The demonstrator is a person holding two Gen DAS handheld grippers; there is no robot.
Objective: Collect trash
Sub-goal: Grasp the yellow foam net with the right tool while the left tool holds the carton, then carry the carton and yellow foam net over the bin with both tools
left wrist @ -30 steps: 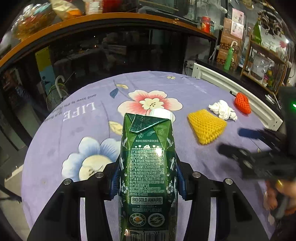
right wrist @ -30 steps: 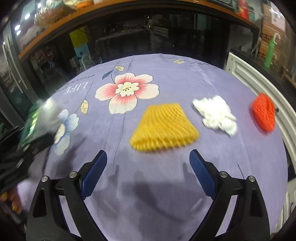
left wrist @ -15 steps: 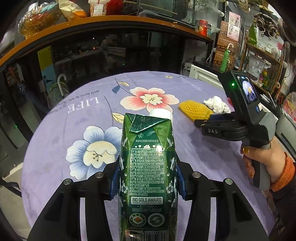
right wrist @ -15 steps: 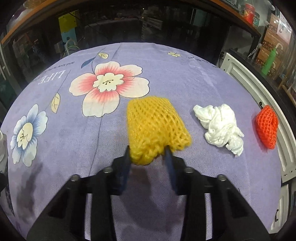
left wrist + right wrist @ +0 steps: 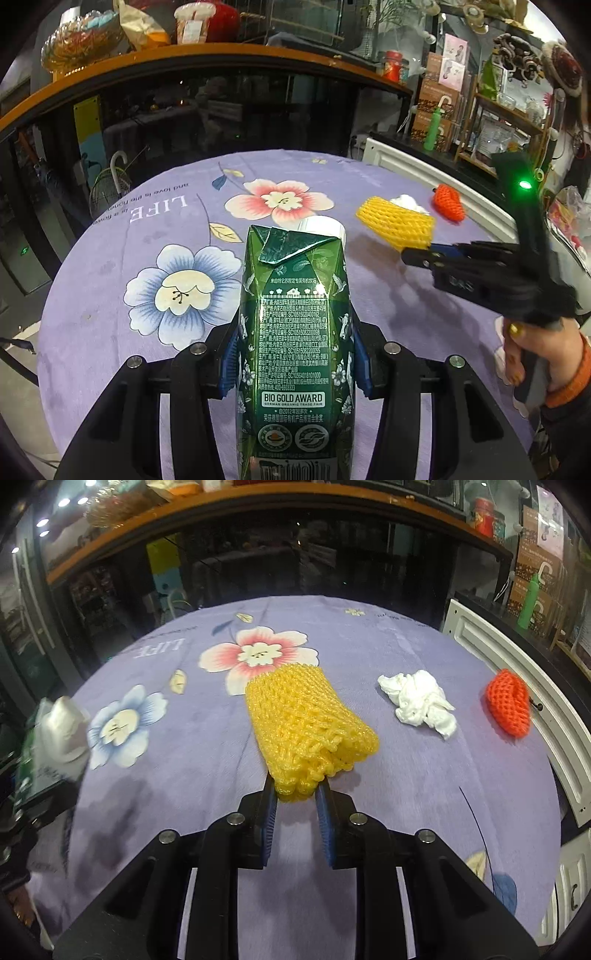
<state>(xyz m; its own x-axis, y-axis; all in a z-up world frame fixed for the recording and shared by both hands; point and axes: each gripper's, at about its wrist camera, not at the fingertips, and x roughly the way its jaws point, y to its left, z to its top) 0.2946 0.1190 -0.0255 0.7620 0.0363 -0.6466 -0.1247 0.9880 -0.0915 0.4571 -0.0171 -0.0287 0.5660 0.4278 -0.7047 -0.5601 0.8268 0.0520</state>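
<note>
While a green carton [image 5: 295,332] is clamped by the left gripper [image 5: 295,354], a yellow foam net [image 5: 308,727] is pinched between the right gripper's [image 5: 295,805] fingers [image 5: 269,812].

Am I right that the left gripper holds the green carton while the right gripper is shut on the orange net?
Not quite: the right gripper is shut on the yellow net, as the right wrist view shows. The orange net lies untouched. The left gripper does hold the green carton.

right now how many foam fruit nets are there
2. The yellow net is pinched in the right tongs; the orange net lies at the table's right edge. None seem hidden.
</note>
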